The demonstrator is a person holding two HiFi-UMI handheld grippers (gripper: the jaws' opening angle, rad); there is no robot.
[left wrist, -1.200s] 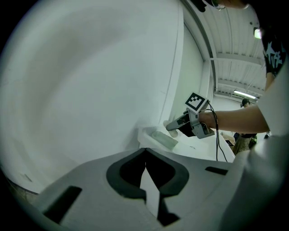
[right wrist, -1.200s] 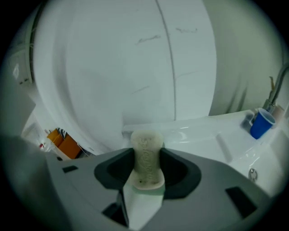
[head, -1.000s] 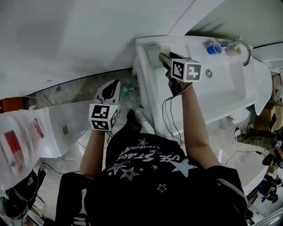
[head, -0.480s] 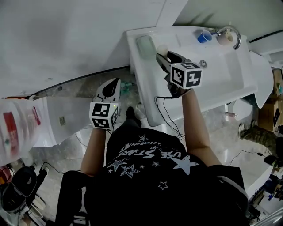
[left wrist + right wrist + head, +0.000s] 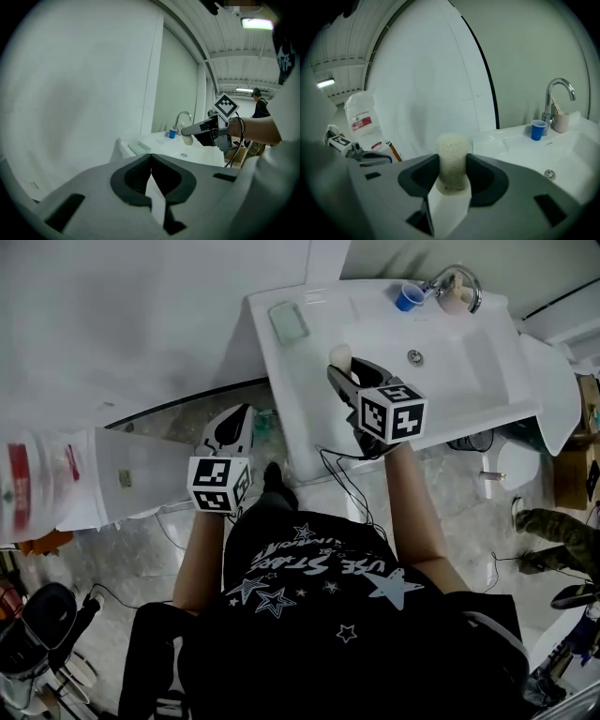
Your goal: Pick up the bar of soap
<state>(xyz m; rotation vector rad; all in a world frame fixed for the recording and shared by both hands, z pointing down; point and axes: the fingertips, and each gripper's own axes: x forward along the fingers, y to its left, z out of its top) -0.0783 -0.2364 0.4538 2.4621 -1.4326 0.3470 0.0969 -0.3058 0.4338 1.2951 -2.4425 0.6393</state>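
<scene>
The bar of soap is cream and rough-surfaced. It stands upright between the pads of my right gripper, which is shut on it above the left part of the white sink. In the right gripper view the soap fills the gap between the dark pads of that gripper. My left gripper hangs left of the sink over the floor, shut with nothing in it. Its own view shows the left gripper with its tips meeting, and the soap beyond.
A pale green soap dish lies on the sink's back left corner. A blue cup, a beige cup and the chrome tap stand at the back rim. A plastic bag sits at the far left.
My right gripper has drawn away from the green dish toward the sink's front, carrying the soap. The left gripper has stayed where it was.
</scene>
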